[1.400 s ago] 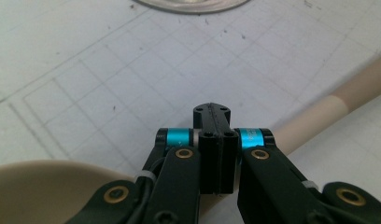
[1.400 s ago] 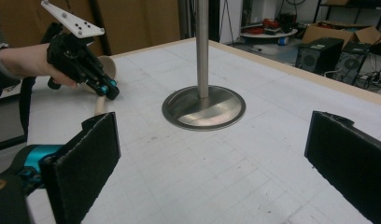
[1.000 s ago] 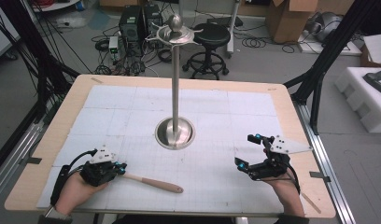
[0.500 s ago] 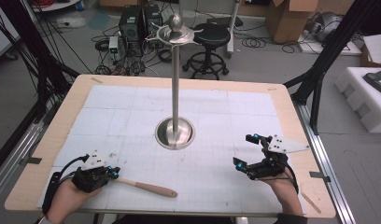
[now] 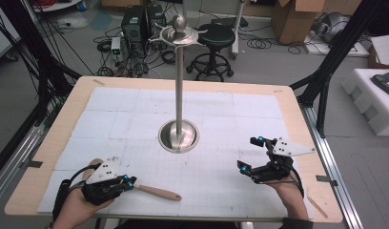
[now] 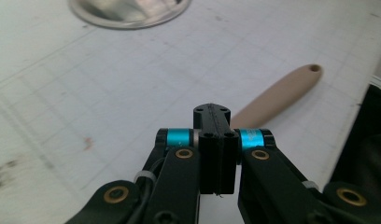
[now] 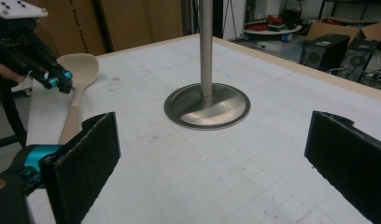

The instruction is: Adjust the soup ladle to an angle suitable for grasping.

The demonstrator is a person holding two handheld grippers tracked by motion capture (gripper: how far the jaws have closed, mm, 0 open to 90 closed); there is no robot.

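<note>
Wooden spoon (image 5: 154, 192) lies near table's front edge (image 5: 192, 220).

Beige wooden spoon (image 5: 154, 192) flat on white mat, near front-left edge, handle rightward.

No text, label, brand, number or sign can be read anywhere. The cardboard boxes (image 5: 297, 19) at the upper right of the high view carry no legible print. The mat's grid lines bear no figures.
</note>
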